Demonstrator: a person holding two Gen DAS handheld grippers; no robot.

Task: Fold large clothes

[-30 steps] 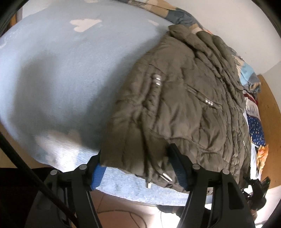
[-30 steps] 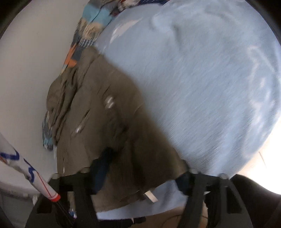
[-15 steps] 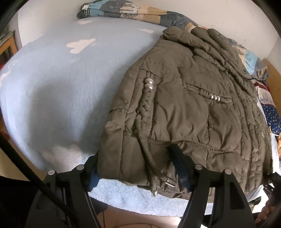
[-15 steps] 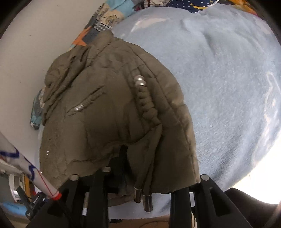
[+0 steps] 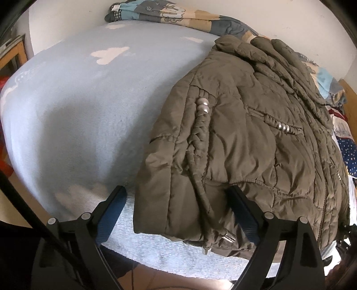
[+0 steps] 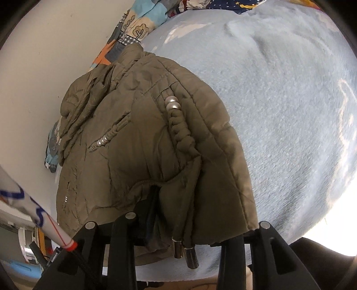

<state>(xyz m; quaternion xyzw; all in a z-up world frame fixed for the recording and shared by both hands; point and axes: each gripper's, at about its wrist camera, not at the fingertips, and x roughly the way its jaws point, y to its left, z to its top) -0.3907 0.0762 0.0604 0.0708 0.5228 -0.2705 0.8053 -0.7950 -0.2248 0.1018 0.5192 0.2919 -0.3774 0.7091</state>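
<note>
Your left tool (image 5: 176, 200) is opening around the jacket (image 5: 245, 138) hem; your right tool (image 6: 189, 223), opening slightly, still pinches it. Hem overhangs bed (image 5: 78, 107); releasing risks slippage.

- Jacket (image 5: 256, 138) lies folded on the blanket (image 5: 78, 116), right half of the left wrist frame; hem corner at lower centre, collar toward upper right.
- Left gripper (image 5: 178, 214) at bottom of frame, jaws opening; hem corner sits between the fingers, left finger (image 5: 111, 207) apart from the cloth.
- Patterned quilt (image 5: 178, 17) runs along the wall behind the blanket, top of frame.
- Right wrist view: jacket (image 6: 138, 145) fills centre-left, blanket (image 6: 290, 111) to its right, quilt (image 6: 133, 29) upper left.
- Right gripper (image 6: 178, 243) at bottom; hem lies over its fingers, jaws opening.
- Drawcord ends (image 6: 185, 252) hang off the hem, lower centre.
</note>
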